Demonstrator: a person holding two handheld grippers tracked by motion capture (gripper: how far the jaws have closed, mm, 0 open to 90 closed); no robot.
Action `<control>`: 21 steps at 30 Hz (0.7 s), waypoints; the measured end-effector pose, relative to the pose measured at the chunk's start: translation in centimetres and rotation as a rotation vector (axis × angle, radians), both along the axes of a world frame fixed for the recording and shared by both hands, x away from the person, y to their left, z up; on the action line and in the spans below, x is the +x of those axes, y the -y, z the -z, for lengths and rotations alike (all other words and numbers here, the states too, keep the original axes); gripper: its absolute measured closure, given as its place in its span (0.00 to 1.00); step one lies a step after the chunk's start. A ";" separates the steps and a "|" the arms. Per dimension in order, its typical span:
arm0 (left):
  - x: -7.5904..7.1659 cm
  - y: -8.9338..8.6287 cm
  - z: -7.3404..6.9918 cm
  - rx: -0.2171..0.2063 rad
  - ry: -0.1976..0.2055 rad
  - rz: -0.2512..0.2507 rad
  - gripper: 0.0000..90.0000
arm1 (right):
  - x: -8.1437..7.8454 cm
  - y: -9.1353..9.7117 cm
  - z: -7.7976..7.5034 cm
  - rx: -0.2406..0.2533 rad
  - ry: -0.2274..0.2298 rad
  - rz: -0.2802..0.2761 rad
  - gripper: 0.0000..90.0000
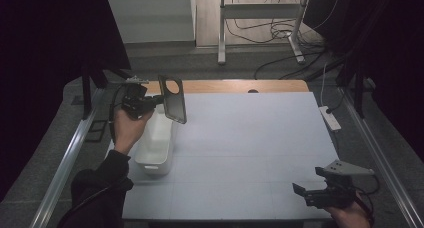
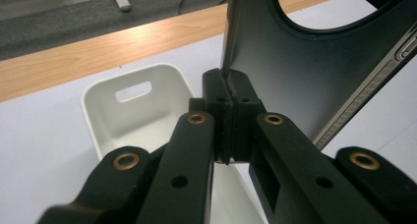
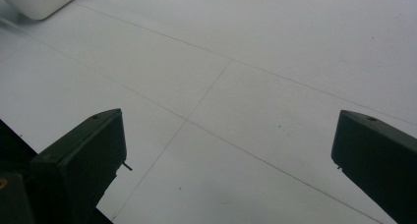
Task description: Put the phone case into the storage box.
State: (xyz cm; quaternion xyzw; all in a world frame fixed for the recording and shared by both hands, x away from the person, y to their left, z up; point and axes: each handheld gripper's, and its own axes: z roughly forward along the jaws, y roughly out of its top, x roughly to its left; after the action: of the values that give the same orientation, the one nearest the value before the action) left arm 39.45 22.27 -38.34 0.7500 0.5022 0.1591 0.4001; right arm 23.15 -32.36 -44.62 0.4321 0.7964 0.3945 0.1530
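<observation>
— Left gripper view first: what are the fingers doing?

— Pressed together on the lower edge of a dark phone case, which stands upright between them. It has a big round camera cutout near its top and a ribbed strip down one side.

— And below it?

— A white bin with a slot handle in its end wall. The case hangs over its near part, clear of the rim.

— Does the high view agree?

— Yes. The left gripper is raised at the bench's far left, the phone case tilted a little and blocking part of the white bin behind it. A hand and dark sleeve come up beside the bin.

— The other one?

— The right gripper sits low at the near right corner, well apart from the bin. In the right gripper view its fingers are spread wide with nothing between them, just pale bench with thin seam lines and a corner of the white bin far off.

— Anything around the bench?

— A wooden strip along its far edge, metal rails at both sides, a white power strip past the right edge, and cables on the floor by a metal frame; possibly more leads there, it is dim.
</observation>
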 end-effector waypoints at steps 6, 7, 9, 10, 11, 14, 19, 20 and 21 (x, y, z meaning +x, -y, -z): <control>0.7 -0.6 -0.2 -0.009 0.000 -0.024 0.99 | -0.1 0.0 0.0 -0.001 0.007 0.001 0.01; 0.7 -0.7 -0.2 -0.007 0.000 -0.026 0.99 | 0.0 0.0 0.0 -0.001 0.006 -0.001 0.01; 1.0 -0.9 -0.3 0.000 0.000 -0.036 0.99 | 0.0 0.0 0.0 -0.001 0.004 -0.002 0.01; 1.1 -1.0 -0.3 0.002 0.001 -0.040 0.99 | 0.0 0.0 0.0 -0.001 0.003 -0.003 0.01; 1.3 -1.2 -0.3 0.005 0.001 -0.045 0.99 | 0.0 0.0 0.0 -0.002 0.003 -0.004 0.01; 1.5 -1.4 -0.2 0.010 -0.002 -0.055 0.99 | 0.0 0.0 0.0 -0.005 -0.001 -0.006 0.01; 2.2 -1.6 0.0 0.015 -0.004 -0.084 0.99 | 0.0 -0.1 0.0 -0.009 -0.003 -0.008 0.01; 2.4 -1.6 0.0 0.016 -0.003 -0.088 0.99 | 0.0 -0.1 0.0 -0.010 -0.005 -0.009 0.01; 2.5 -1.6 0.0 0.015 -0.003 -0.093 0.99 | 0.0 -0.1 0.0 -0.010 -0.004 -0.010 0.01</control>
State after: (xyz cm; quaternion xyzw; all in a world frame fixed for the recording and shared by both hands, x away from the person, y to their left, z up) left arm 41.95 23.90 -38.39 0.7290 0.5359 0.1802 0.3859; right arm 23.17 -32.28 -44.67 0.4283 0.8007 0.3904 0.1517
